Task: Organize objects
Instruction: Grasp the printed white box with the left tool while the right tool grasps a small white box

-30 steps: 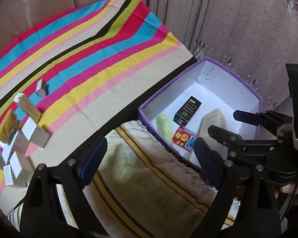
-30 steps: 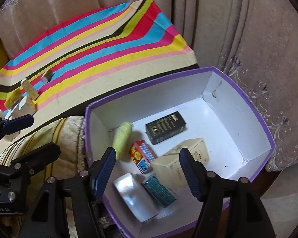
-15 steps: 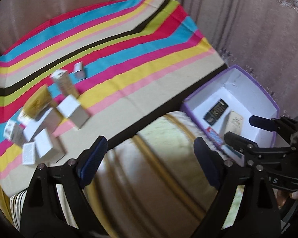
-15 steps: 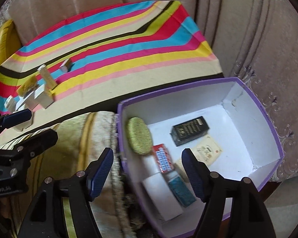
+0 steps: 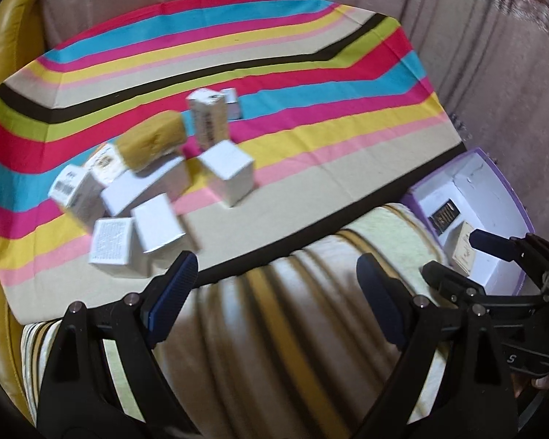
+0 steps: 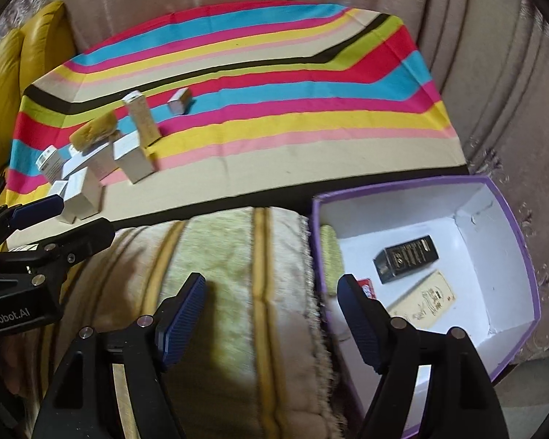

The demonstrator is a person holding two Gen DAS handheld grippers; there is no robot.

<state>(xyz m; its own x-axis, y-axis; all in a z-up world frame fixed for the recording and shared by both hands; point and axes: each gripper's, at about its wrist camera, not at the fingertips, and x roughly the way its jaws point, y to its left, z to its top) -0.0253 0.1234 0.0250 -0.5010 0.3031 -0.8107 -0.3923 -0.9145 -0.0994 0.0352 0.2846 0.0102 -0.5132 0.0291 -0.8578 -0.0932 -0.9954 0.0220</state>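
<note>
Both views have swung away from the purple-walled, white-lined cardboard box [image 6: 508,281] toward the cluster of small cartons [image 5: 157,190] on the rainbow-striped cloth over the desk [image 5: 311,168]. This reads as a delivery finished and the next pick starting. The right hand-held gripper [image 6: 271,314], whose jaws have just been opening, is wide and empty over the cream striped towel [image 6: 238,274]; the left hand-held gripper [image 5: 274,292] is also wide and empty. About 8 cartons and 1 mustard sponge [image 5: 153,142] remain; at least 4 items show in the box.
</note>
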